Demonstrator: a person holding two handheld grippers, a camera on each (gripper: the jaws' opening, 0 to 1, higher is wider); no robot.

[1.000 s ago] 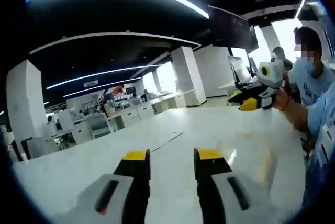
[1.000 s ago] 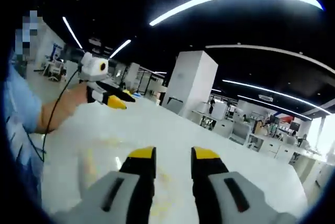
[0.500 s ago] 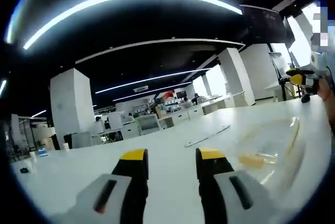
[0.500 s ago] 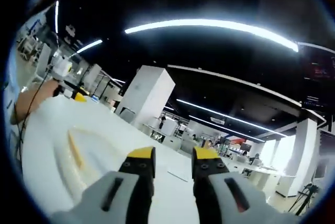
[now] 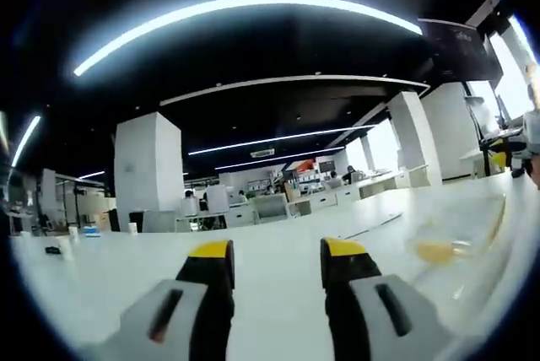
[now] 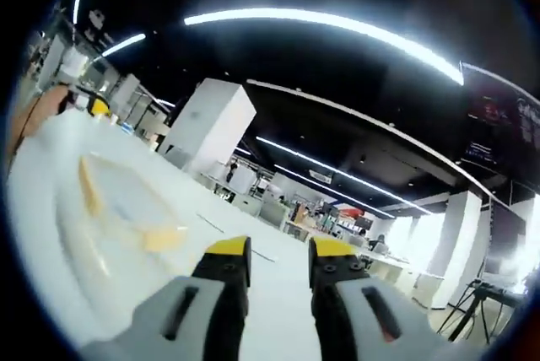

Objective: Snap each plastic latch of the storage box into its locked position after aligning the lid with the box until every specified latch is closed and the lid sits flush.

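On the white table (image 5: 278,251), clear storage box (image 5: 460,234) right of left tool (image 5: 278,272), apart

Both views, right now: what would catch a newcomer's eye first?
The yellow-tipped tongs: the left tongs and right tongs each stand open over the white table, holding nothing. Next is the clear storage box with its yellow latches, lying at the left of the right gripper view and showing at the right edge of the left gripper view, off to the side of both tongs. Long ceiling lights arc above the open office.
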